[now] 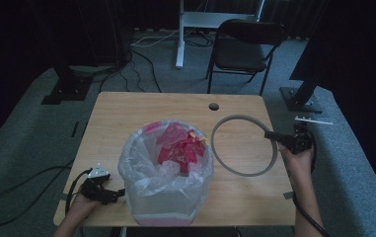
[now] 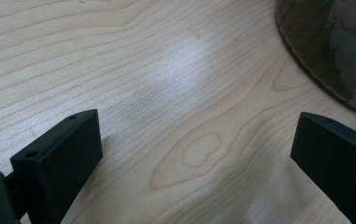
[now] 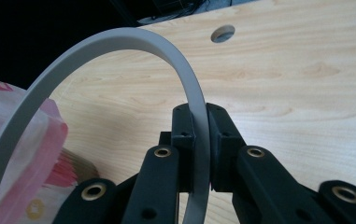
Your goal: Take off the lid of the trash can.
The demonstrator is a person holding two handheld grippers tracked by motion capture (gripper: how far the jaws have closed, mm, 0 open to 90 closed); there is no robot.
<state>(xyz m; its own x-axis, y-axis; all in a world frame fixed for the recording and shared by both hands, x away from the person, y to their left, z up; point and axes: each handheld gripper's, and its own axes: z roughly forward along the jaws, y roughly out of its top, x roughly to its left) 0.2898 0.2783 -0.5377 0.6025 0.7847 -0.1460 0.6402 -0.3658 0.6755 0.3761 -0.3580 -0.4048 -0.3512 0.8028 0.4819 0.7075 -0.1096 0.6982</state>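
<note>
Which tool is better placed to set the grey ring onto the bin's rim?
Right, probably. The right tool is already shut on the grey ring, just right of the lined bin. The left tool is open over bare table beside the bin's base, holding nothing.

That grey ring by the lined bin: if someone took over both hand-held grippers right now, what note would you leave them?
Right hand-held gripper: shut on the thin grey plastic ring, at its right edge, beside the bin.
Left hand-held gripper: open, holding nothing, low over the light wooden table left of the bin.
Pink waste bin with clear plastic liner: near the table's front edge, red scraps inside.
Done: ring gripped.
Left: probably seat the ring over the bin's rim to hold the liner.
</note>
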